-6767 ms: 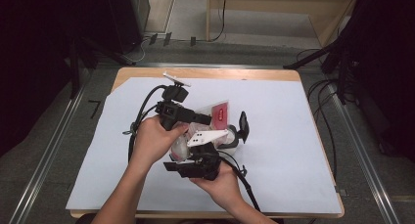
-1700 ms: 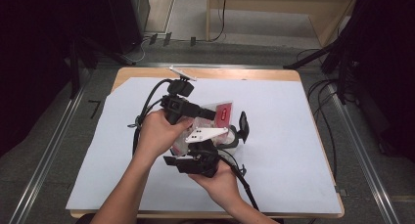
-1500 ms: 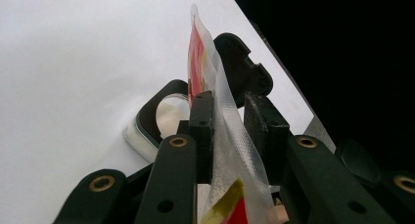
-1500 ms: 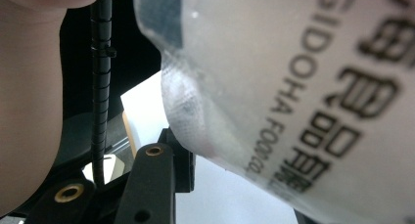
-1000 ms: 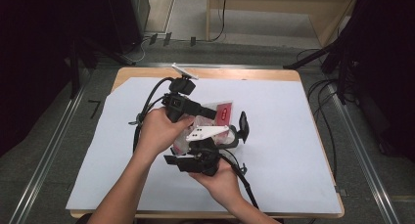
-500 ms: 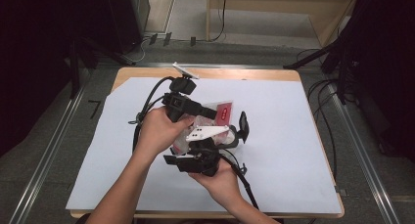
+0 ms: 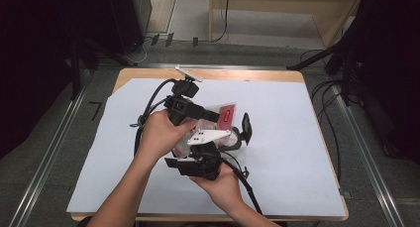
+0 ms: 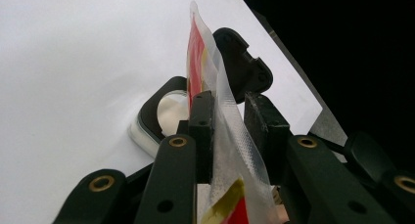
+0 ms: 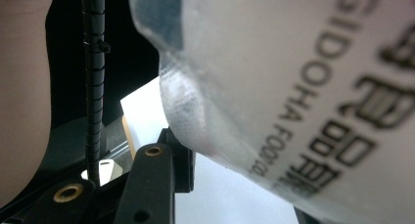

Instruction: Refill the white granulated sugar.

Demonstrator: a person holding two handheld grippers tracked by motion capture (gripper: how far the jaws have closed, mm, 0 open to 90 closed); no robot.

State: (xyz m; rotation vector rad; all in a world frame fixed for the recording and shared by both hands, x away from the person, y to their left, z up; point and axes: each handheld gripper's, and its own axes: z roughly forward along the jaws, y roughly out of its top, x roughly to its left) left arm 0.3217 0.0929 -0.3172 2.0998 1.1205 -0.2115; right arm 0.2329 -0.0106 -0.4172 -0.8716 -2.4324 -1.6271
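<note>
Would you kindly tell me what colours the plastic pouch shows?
The pouch is clear plastic with red and yellow print, best seen in the left gripper view.

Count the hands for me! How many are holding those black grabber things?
2. The left hand sits above the table's middle, wrapped around the left gripper, which pinches a clear pouch. The right hand is nearer the front edge, holding the right gripper.

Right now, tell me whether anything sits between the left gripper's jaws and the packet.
Nothing visible does. In the left gripper view the left gripper has its jaws either side of the clear red-and-yellow packet, whose sealed edge runs straight up between them. The black-rimmed container lies beyond, on the white sheet.
</note>
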